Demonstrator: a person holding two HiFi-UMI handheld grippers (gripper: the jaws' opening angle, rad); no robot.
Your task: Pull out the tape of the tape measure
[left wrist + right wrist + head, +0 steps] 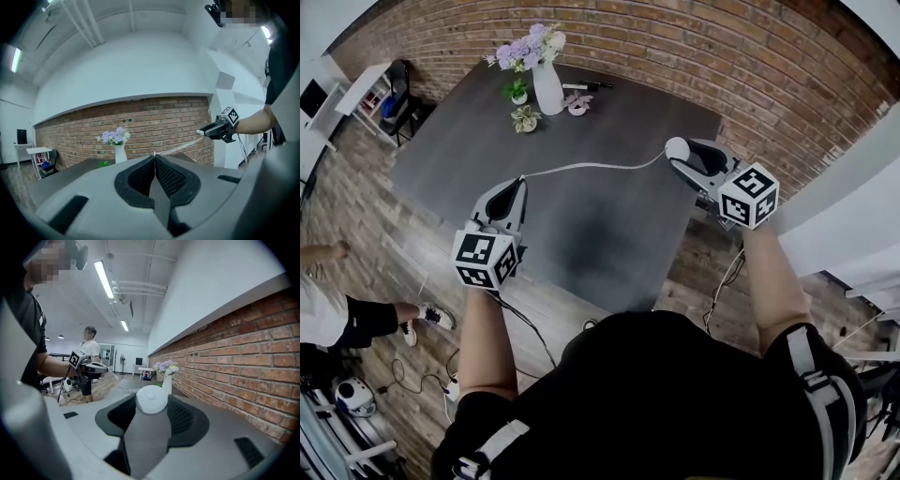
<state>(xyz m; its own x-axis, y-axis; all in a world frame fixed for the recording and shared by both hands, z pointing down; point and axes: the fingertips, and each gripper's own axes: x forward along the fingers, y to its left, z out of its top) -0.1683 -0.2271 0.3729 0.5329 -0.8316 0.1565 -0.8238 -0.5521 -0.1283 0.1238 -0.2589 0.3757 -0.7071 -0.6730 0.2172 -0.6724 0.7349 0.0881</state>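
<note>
Pinching the tape end: left gripper (154,157), jaws pressed flat together, only the thin tip of the tape (591,167) showing at the seam between the pads.
Clasping the body: right gripper (151,403), jaws standing wide yet closed on the round white tape measure (151,397), pads against both of its flanks.
Tape's place: hanging in the air above the dark table (581,239), touching nothing, running from the left tips to the mouth of the tape measure at the right tips.
Tape's long axis: nearly level and crosswise in front of the body, climbing slightly toward the right side in the head view, with a shallow bow near the left end.
Direction from the left fingers: off to the right and a little away from the body; in the left gripper view, a pale strip leading up and rightward to the other gripper.
Direction from the right fingers: off to the left, toward the other hand.
Nearer hand: neither, one at each end; body of the tape measure with the right, free end with the left.
Next move, judged: more length gained only by drawing the two ends further apart along that same line; a pull off that line likely to kink the strip or slip it from the left jaws.
Clearance: vase of flowers (547,89) at the far end of the table, well apart from the line of pull.
</note>
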